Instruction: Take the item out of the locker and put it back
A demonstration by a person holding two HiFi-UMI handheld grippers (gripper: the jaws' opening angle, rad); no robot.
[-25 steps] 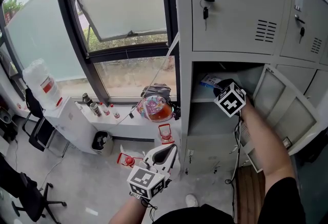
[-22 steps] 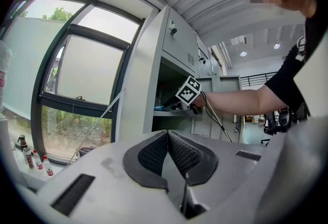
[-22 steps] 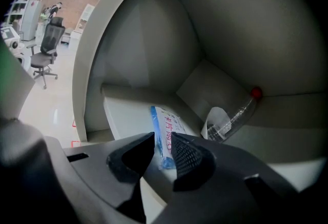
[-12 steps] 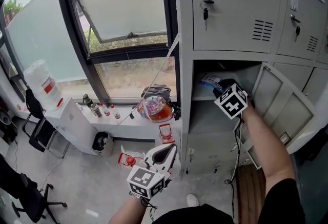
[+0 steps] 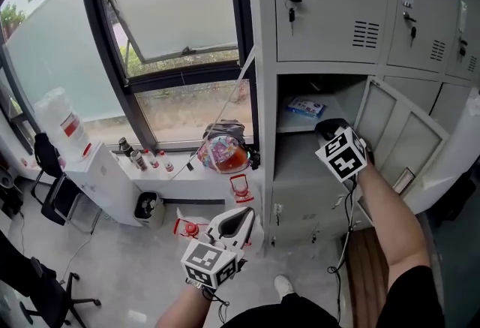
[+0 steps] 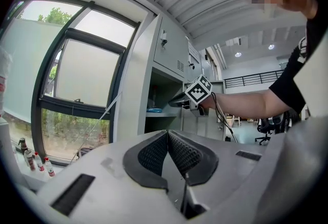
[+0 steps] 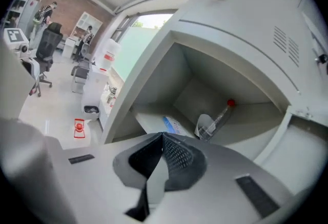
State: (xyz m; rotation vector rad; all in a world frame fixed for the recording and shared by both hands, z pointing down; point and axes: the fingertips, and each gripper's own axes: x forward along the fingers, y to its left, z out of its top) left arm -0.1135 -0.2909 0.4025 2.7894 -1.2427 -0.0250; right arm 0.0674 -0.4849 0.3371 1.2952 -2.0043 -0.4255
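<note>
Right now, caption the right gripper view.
Right gripper, jaws just closed on nothing, facing the open locker with blue packet and bottle inside.

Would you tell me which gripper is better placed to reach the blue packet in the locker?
Right: the right gripper, its jaws just closed and empty, sits at the open locker facing the blue packet; the left gripper hangs low.

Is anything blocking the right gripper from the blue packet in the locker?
Nothing visible does. The locker door is open; the red-capped bottle leans beside the blue packet, not before the right gripper, whose jaws just closed empty.
</note>
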